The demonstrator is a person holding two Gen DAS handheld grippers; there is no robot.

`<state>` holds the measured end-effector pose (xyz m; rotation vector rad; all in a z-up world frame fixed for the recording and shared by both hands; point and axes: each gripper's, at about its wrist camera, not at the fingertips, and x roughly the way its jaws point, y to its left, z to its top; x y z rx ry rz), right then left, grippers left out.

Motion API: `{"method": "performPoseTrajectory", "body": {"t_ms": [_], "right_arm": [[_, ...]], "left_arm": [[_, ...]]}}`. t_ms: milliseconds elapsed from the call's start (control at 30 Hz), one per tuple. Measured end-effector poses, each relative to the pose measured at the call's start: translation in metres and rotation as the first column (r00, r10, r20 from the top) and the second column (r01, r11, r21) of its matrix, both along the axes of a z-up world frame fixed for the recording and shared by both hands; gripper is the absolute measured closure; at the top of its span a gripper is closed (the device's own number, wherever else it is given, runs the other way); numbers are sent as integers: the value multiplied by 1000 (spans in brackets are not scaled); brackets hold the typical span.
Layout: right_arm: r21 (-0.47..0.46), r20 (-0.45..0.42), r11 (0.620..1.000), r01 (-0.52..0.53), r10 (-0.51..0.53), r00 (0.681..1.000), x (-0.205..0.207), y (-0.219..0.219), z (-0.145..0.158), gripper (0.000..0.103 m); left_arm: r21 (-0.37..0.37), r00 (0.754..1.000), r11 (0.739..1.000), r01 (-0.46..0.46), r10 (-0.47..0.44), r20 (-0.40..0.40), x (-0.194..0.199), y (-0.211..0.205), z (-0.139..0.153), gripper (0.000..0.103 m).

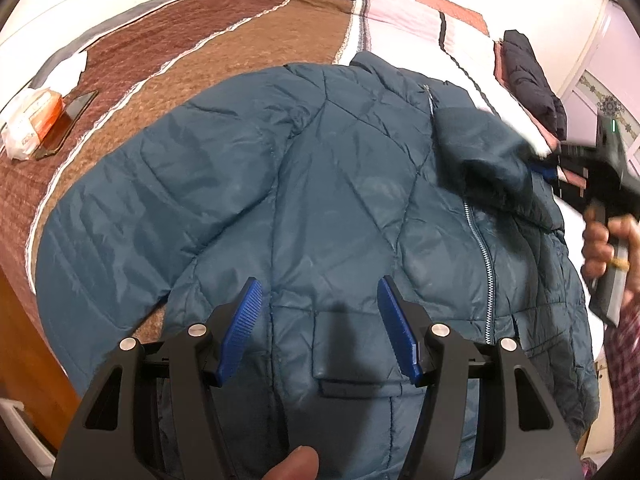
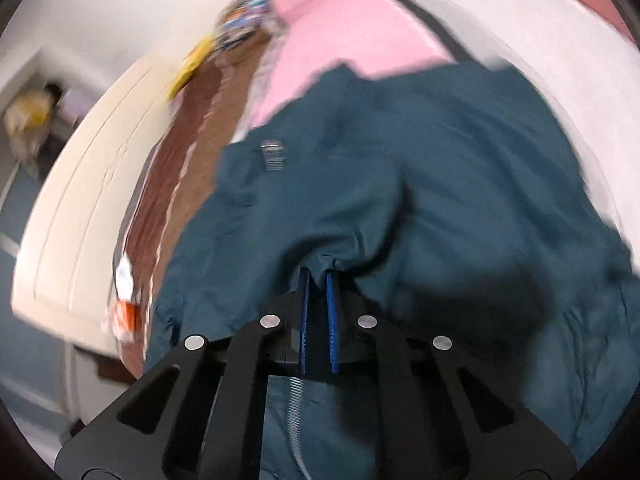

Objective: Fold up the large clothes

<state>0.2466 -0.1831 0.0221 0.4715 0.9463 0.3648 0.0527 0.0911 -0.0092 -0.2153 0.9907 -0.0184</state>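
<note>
Jacket [image 1: 320,184] cuff pinched by right gripper [image 2: 318,280], left gripper [image 1: 320,300] agape above hem; slick fabric likely to slip free mid-fold.

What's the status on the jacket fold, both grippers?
Left gripper open above jacket. Right gripper shut on sleeve, lifted over front. Nothing in the way.

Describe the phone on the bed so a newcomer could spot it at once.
Start at the brown blanket covering the bed, left of the teal jacket. Near the blanket's left edge lies a white and orange packet; the phone lies right beside it. It is the only flat, dark, glossy rectangle there.
</note>
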Motion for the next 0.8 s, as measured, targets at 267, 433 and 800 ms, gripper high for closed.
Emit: {"method": "performPoseTrajectory", "body": {"t_ms": [267,433,800], "right_arm": [[-24,171,946,-323,322,931,1,123,65,89],[12,152,954,-298,293,944,-4,111,55,86],[-22,-17,999,-29,29,999,-79,-25,-25,85]], "left_arm": [[-23,1000,999,-27,27,6,-2,11,1,43],[-2,999,999,-33,33,22,2,16,4,43],[-66,996,997,-46,51,78,78,6,25,42]]}}
